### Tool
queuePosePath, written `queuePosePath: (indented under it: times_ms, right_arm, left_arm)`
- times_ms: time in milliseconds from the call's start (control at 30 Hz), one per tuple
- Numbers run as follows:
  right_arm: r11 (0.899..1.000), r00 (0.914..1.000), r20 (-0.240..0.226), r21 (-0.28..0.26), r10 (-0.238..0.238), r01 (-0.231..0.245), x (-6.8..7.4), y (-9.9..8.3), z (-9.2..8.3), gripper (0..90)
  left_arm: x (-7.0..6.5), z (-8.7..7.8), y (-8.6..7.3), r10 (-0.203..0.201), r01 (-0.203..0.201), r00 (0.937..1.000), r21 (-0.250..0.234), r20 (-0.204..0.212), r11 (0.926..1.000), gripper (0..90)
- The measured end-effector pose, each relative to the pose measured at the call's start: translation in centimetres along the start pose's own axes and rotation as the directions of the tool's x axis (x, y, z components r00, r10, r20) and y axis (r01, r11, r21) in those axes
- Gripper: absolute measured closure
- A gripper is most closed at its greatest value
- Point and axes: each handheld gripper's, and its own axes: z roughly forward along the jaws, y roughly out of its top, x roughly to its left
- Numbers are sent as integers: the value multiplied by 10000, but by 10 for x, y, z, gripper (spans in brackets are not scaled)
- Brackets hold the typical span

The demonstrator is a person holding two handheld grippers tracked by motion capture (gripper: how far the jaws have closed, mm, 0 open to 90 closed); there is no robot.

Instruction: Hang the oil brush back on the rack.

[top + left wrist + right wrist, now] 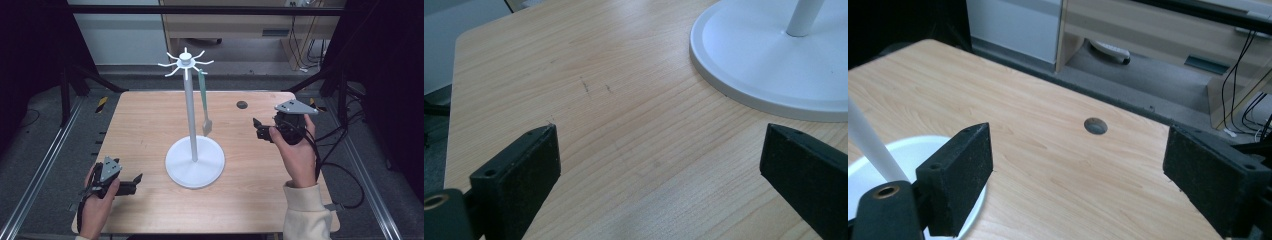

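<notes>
Bare table (145,125) around stand (194,161)

My right arm wears a cream sleeve (306,212) with a ribbed cuff. The right tool (261,131) I hold is black, topped by a grey three-cornered plate, with black cables looping off behind it. The left tool (134,182) is black too, carries the same grey plate, and has a dark strap hanging from it. Up close, my jaws are thick black blocks with matte, faintly grainy faces, small screw holes, and a brass-ringed hole at the lower left.
</notes>
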Motion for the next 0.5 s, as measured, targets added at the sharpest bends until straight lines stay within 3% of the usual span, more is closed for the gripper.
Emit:
queuePosePath:
  times_ms: [367,500]
  right_arm:
    - [9981,9998,-167,618,54,-44,-11,-27,22,117]
    - [9950,10000,23,999,-7,5,-14,-38,32,116]
  left_arm:
    - [1,-1,0,-23,23,10000,-35,-6,10000,25]
    - [1,0,-1,16,-16,10000,20,-44,10000,25]
